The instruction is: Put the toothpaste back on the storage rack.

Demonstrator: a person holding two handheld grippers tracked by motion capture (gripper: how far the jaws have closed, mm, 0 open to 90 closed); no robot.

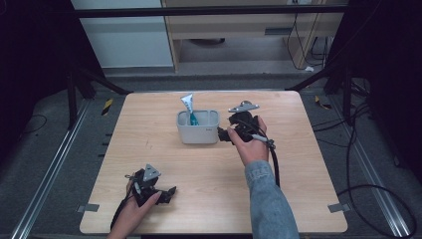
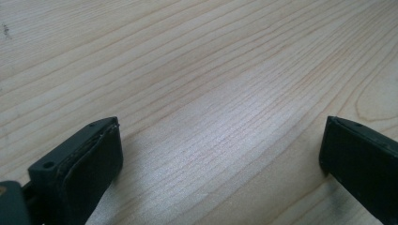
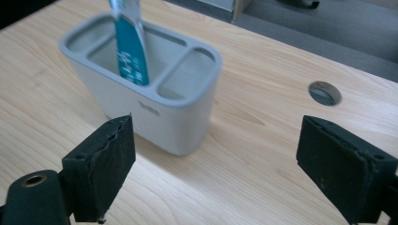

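A grey holder [image 1: 198, 132] with several compartments stands on the wooden table [image 1: 199, 169], a little behind its middle. A white and teal tube [image 1: 189, 107] leans upright in its left part. My right gripper [image 1: 222, 134] sits just right of the holder, jaws open and pointing at it. In the right gripper view the holder [image 3: 155, 119] and the tube [image 3: 129, 51] lie ahead and to the left of my right gripper [image 3: 218, 136], with nothing between its pads. My left gripper [image 1: 169, 193] rests near the front left edge, and in its own view my left gripper [image 2: 220, 136] stands open over bare wood.
A round grey hole [image 3: 325, 92] sits in the tabletop beyond the holder. Black frame bars [image 1: 99, 79] and rails flank the table. Cables [image 1: 368, 194] lie on the floor at the right. A wooden cabinet [image 1: 239, 30] stands behind.
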